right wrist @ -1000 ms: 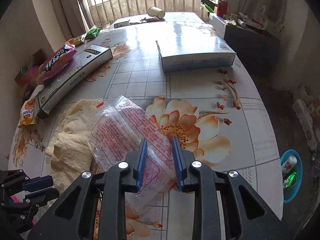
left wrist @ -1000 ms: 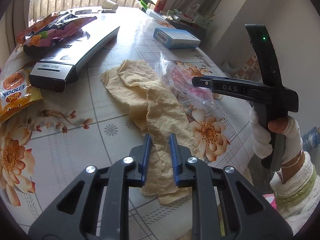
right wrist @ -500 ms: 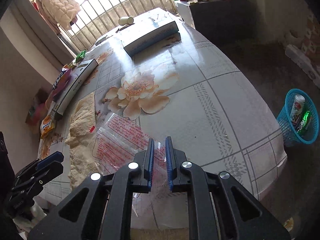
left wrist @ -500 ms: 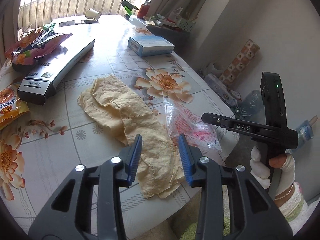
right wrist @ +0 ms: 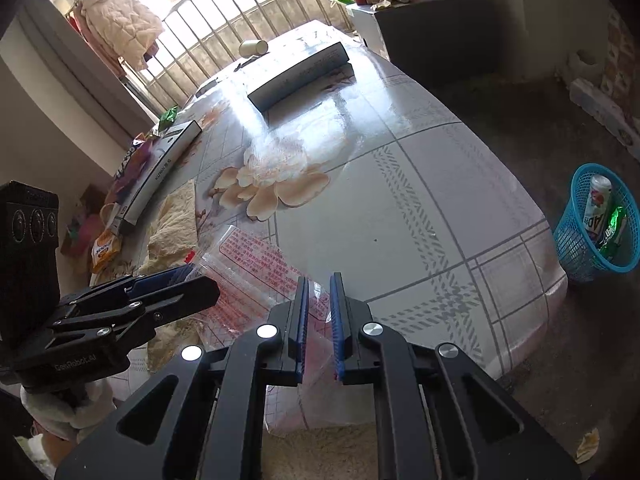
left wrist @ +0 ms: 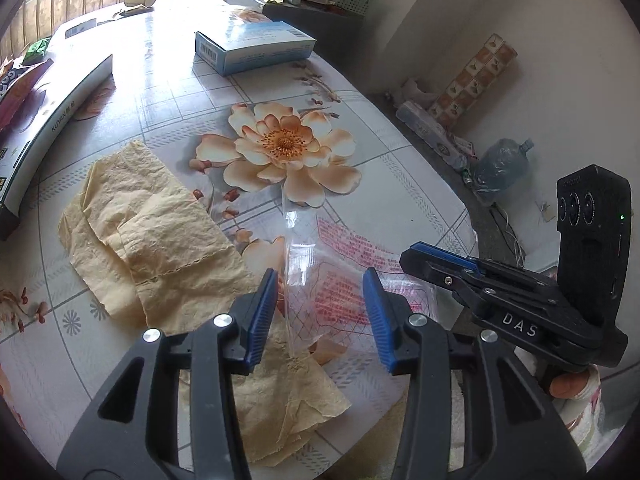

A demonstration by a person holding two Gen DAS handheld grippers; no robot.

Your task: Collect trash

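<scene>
My right gripper (right wrist: 318, 320) pinches the clear printed bag (left wrist: 344, 280) at the desk's (right wrist: 420, 200) near edge; it's light, limp and slippery. My left gripper's (left wrist: 318, 316) jaws have just been opening, half-wide around the bag without pressing it.

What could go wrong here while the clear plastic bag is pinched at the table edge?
1. The right gripper pinches only a thin fold of the clear plastic bag; the slick film might slip out on the way to the blue basket.
2. The open left gripper, jaws just widened, might snag the yellow paper towel beside the bag.
</scene>
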